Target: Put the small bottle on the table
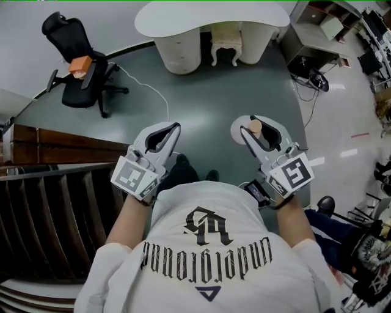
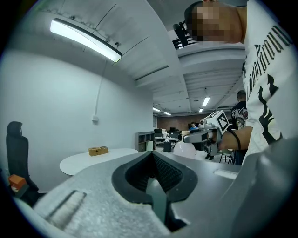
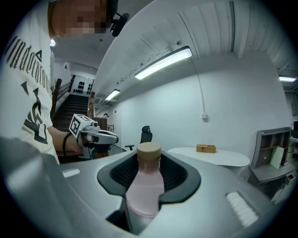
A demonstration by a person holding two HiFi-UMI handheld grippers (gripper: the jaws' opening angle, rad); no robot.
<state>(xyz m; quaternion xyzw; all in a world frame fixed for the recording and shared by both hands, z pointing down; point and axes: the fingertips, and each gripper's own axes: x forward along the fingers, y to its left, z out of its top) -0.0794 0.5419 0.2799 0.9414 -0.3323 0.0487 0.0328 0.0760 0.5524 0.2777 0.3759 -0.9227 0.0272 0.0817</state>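
1. The small bottle point(image 3: 145, 188) is milky pale pink, with a round tan cap, and it stands upright.
2. The right gripper point(image 1: 259, 136) holds it, with the jaws clamped on its body and the cap rising above them.
3. It hangs in the air over the grey floor point(image 1: 208, 104), well apart from the near edge of the white table point(image 1: 208, 17).
4. The left gripper point(image 1: 175, 127) has its jaws closed together, with nothing between them.
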